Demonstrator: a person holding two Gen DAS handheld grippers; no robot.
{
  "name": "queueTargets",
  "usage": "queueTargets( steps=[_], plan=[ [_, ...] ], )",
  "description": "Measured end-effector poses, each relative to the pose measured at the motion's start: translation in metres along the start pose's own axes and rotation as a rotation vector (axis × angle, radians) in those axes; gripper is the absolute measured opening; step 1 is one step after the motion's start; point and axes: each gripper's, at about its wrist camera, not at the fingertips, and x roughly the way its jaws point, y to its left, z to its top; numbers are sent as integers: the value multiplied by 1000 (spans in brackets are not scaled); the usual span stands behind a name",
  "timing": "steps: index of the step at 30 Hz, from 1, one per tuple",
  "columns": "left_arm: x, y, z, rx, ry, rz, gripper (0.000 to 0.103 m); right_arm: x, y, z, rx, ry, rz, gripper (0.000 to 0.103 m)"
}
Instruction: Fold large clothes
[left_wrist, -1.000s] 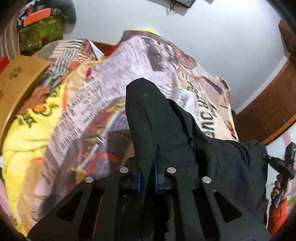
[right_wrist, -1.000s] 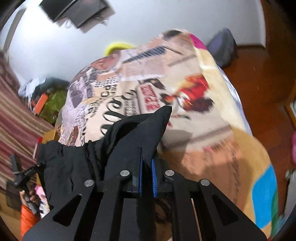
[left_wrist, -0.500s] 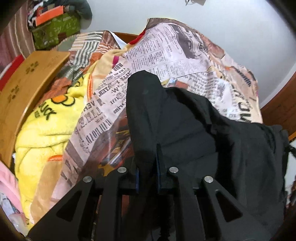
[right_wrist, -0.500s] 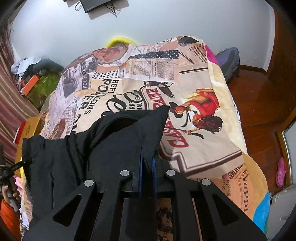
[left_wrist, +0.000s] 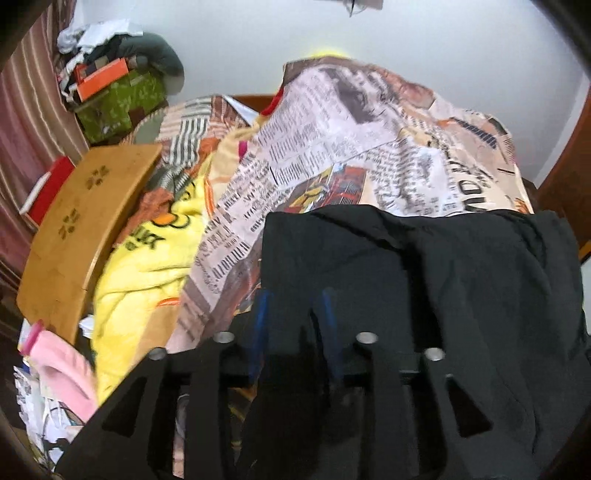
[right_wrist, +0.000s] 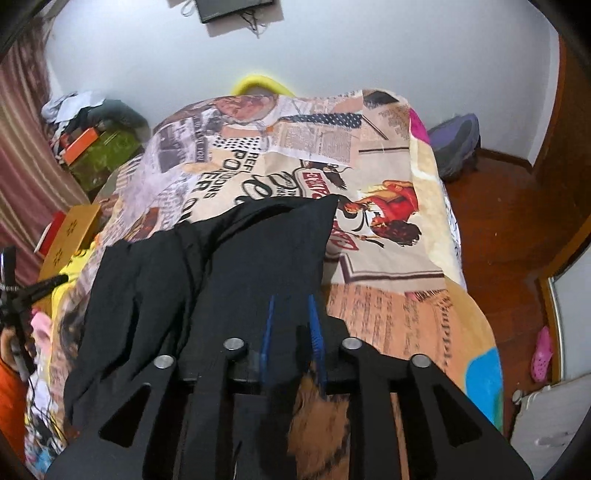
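A bed (right_wrist: 388, 325) under a newspaper-print blanket (left_wrist: 351, 147) fills both views, and the black garment (right_wrist: 229, 266) lies spread across its near end, one corner pointing up the bed. A green box (right_wrist: 103, 155) by the striped curtain carries an orange box (right_wrist: 79, 144) and heaped clothes. The left hand-held gripper (left_wrist: 295, 314) and right hand-held gripper (right_wrist: 291, 317) have just been opening; their blue pads stand parted, released, with black cloth lying loose between them.
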Motion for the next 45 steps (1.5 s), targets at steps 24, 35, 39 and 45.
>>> queueTargets(
  steps=[24,35,39,45],
  plan=[
    [-35,71,-158,-112,205,-9,76,-57,4,-104,-46,28,-81,67],
    [19,81,-215,-217,370,-125,76,-30,-19,-147,112,161,37,67],
    [40,82,-220,-284,382,-187,82,-26,-20,-145,147,173,87,67],
    [36,83,-226,-333,360,-242,70,-25,-22,-156,211,140,136,67]
  ],
)
